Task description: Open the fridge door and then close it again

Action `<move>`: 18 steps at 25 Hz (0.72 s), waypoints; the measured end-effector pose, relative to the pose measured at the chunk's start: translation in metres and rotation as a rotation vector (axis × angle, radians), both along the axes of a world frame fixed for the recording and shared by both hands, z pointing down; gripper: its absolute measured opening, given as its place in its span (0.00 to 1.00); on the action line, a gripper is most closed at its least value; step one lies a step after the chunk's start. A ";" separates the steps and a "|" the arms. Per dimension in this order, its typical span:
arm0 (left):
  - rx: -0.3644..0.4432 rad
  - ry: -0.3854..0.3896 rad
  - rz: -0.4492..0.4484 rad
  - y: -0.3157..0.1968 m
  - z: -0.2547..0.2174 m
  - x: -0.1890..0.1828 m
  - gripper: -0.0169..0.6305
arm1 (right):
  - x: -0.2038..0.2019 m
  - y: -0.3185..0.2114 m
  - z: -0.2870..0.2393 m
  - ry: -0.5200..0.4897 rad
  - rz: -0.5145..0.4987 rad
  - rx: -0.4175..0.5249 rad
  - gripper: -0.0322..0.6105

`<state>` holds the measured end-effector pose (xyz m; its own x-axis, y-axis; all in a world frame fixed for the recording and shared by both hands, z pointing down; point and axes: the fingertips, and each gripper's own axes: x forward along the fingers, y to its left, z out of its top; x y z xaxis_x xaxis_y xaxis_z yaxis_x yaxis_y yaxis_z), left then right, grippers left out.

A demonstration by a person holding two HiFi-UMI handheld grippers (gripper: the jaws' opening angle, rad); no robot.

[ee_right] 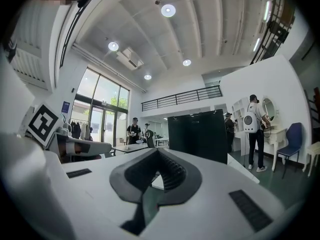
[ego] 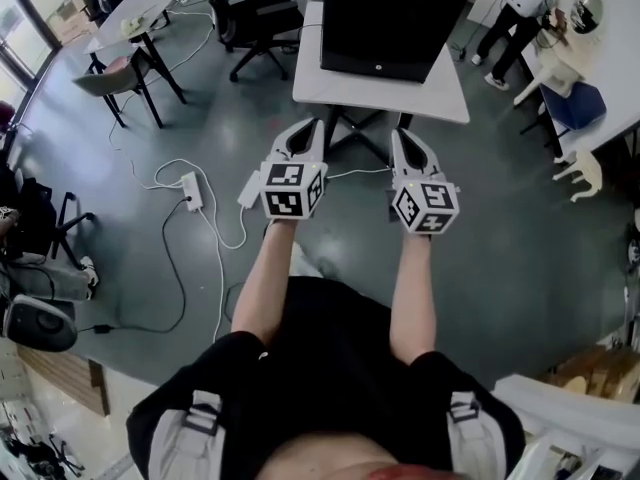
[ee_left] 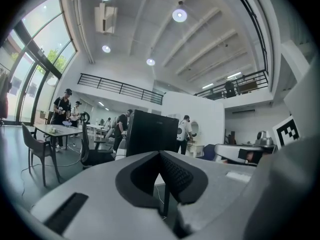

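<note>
Head view: bare forearms (ego: 262, 278) reach forward side by side, holding the left gripper (ego: 316, 128) and right gripper (ego: 398, 136) level, just short of the white desk (ego: 440, 98) bearing the boxy matte-black fridge (ego: 390, 18). Left gripper view: its ribbed dark pads (ee_left: 175, 176) are pressed together with nothing between them, and the fridge is ahead. Right gripper view: the same, with the fridge slightly to the right.

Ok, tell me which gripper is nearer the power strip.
Left. The left gripper is just right of the power strip; the right gripper is farther right.
</note>
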<state>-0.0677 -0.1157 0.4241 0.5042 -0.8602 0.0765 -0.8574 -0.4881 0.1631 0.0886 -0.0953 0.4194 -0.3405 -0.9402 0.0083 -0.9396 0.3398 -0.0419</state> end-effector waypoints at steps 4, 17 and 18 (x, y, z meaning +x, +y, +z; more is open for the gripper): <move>0.016 -0.004 0.020 -0.032 0.003 0.004 0.02 | 0.002 -0.039 0.004 -0.015 0.000 0.003 0.04; 0.026 0.032 0.052 -0.227 -0.002 -0.007 0.02 | -0.030 -0.234 0.003 0.010 -0.022 -0.012 0.04; 0.021 0.038 0.054 -0.241 -0.001 -0.009 0.02 | -0.033 -0.247 0.004 0.013 -0.025 -0.015 0.04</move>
<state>-0.0766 -0.3570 0.4229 0.5525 -0.8326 0.0390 -0.8229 -0.5374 0.1844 0.0557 -0.3424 0.4235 -0.3634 -0.9312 0.0274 -0.9314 0.3624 -0.0350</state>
